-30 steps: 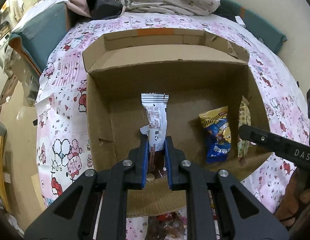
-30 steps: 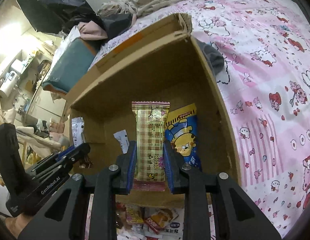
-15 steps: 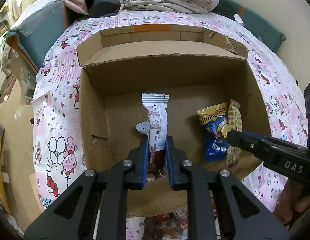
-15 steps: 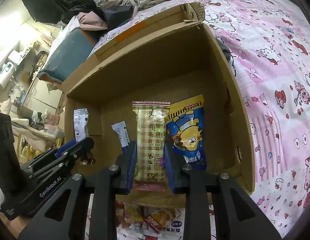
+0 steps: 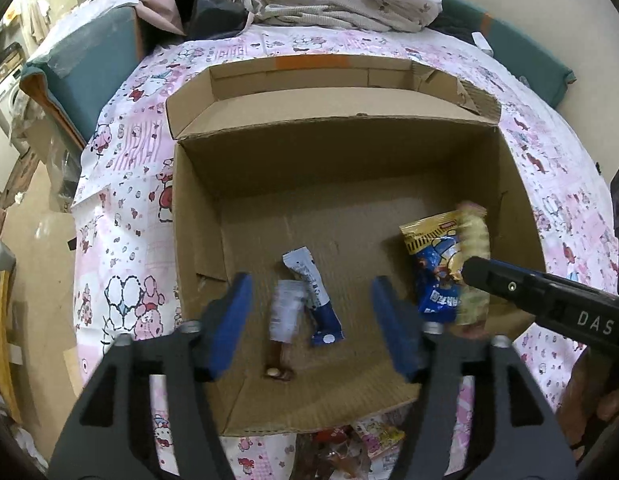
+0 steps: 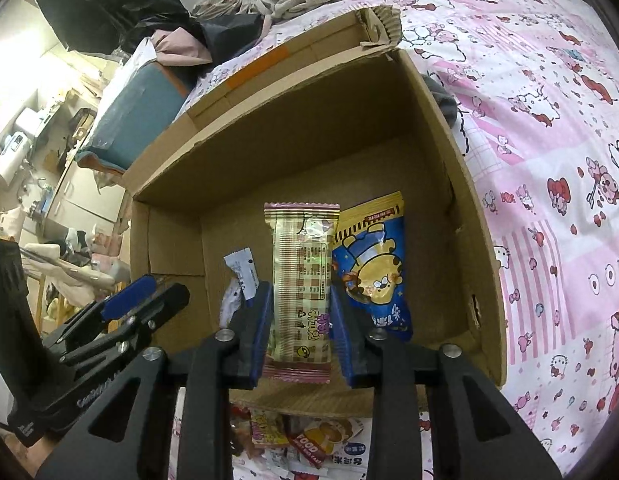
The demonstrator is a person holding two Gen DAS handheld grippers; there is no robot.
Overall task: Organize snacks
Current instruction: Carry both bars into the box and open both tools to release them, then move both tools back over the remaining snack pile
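- The left gripper (image 5: 311,322), a second ago clamped on a white-and-brown snack bar (image 5: 283,320), now has its fingers spread wide; the bar, blurred, drops inside the cardboard box (image 5: 197,216) beside a blue sachet (image 5: 313,296).
- The right gripper (image 6: 299,328) pinches a plaid wafer pack (image 6: 301,280) over the box, beside a blue bear packet (image 6: 373,268).
- More loose snacks (image 6: 309,436) wait on the bed (image 6: 549,120); much looks left to do.

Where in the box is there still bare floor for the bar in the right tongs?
The box floor is bare along the back wall and in the middle, between the white packets and the blue bag. The front right corner, where the right tongs hold the bar, is crowded.
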